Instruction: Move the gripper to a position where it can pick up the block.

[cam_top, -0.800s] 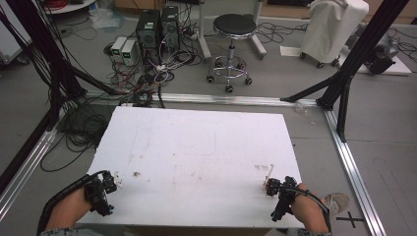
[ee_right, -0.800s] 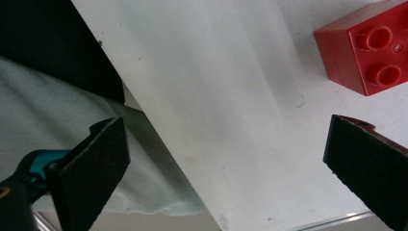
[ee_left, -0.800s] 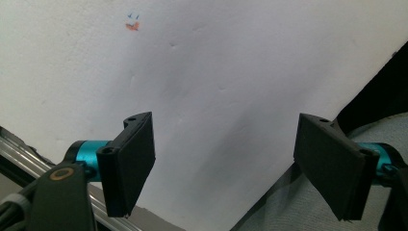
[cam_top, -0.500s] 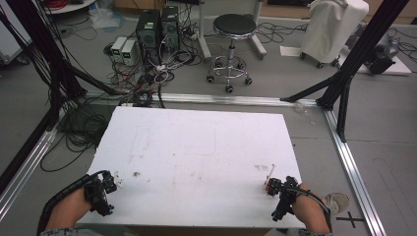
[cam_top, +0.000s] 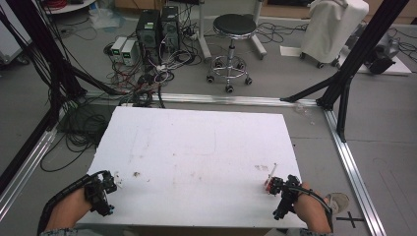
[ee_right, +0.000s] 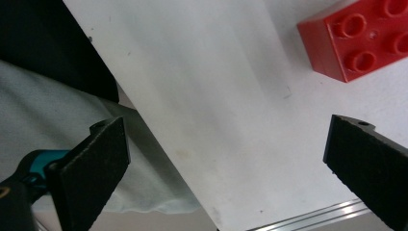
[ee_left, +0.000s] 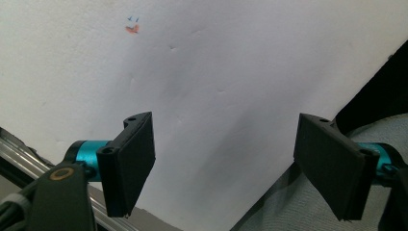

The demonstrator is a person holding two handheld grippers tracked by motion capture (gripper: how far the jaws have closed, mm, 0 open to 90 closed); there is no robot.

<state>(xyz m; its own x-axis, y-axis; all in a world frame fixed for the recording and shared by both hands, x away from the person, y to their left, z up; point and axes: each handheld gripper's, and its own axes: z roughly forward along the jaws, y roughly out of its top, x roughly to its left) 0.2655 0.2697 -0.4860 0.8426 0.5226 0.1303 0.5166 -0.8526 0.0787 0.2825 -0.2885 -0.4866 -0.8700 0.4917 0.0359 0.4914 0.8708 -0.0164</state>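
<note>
A small red brick (cam_top: 268,184) lies on the white table (cam_top: 196,142) near its front right corner. My right gripper (cam_top: 278,191) sits just beside it, at the table's front edge. In the right gripper view the red brick (ee_right: 361,41) is at the upper right, beyond the wide-open right gripper (ee_right: 228,139), with nothing between the pads. My left gripper (cam_top: 104,189) rests at the front left corner. The left gripper (ee_left: 226,144) is open over bare table, with a small orange and blue mark (ee_left: 132,26) farther out.
Aluminium rails (cam_top: 346,157) frame the table, with black struts (cam_top: 354,59) at the right and left. Behind the table stand a stool (cam_top: 234,24), computer towers (cam_top: 157,24) amid tangled cables, and a white covered unit (cam_top: 334,24). Light clothing (ee_right: 43,110) shows below the front edge.
</note>
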